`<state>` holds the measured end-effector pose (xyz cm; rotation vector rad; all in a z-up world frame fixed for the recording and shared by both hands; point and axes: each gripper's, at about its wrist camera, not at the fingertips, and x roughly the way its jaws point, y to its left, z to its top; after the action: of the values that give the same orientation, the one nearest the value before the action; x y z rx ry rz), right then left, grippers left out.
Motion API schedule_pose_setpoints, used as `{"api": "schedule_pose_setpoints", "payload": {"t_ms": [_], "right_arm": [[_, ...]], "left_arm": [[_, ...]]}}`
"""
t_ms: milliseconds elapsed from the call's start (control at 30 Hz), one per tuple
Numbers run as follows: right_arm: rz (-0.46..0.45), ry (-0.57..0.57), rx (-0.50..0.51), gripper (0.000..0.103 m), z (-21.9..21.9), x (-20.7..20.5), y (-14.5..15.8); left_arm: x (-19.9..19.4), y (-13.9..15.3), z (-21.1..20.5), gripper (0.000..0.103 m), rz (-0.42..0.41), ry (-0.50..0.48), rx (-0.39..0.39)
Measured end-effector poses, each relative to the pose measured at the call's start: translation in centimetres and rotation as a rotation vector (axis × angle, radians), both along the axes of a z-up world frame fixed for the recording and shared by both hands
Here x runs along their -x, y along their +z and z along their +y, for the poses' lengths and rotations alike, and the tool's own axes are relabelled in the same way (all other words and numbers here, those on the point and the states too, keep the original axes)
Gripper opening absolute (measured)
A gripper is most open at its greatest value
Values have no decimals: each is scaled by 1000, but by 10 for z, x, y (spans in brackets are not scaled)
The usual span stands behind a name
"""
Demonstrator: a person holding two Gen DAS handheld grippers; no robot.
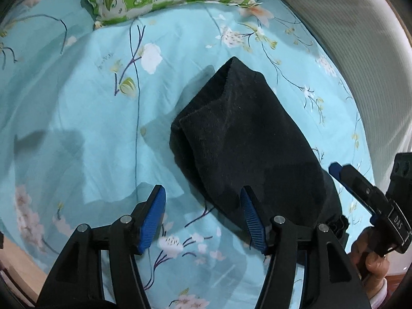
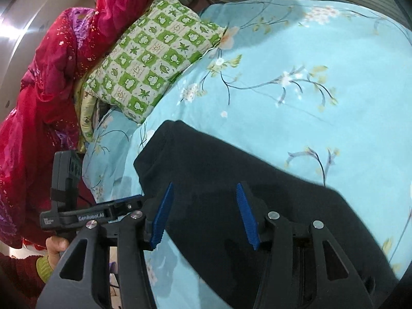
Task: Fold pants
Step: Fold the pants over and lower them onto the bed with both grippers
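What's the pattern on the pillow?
Green and white checks with leaves and little figures on the pillow, clearest in the right wrist view.

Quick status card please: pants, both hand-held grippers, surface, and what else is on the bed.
pants: black pants, folded into a compact bundle, lying on the bed
left hand-held gripper: open, empty, at the bundle's near edge
right hand-held gripper: open, empty, over the pants
surface: blue floral sheet
other items: green checked pillow beyond the pants; red quilt beside the pillow
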<state>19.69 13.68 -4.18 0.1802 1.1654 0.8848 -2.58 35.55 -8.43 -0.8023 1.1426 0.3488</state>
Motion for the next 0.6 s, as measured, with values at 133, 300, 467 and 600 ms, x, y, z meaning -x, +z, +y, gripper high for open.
{"api": "schedule_pose_setpoints", "payload": {"t_ms": [133, 300, 467, 600], "right_arm": [[-19, 61, 46, 52, 23, -13, -3], [-63, 170, 117, 52, 56, -28, -8], [-86, 296, 156, 52, 91, -43, -15], [-118, 399, 205, 52, 121, -45, -24]], "left_arm": [[-9, -13, 3, 61, -7, 24, 44], [-17, -22, 10, 61, -12, 46, 66], [-15, -26, 16, 61, -30, 61, 75], [-16, -26, 15, 61, -32, 57, 57]]}}
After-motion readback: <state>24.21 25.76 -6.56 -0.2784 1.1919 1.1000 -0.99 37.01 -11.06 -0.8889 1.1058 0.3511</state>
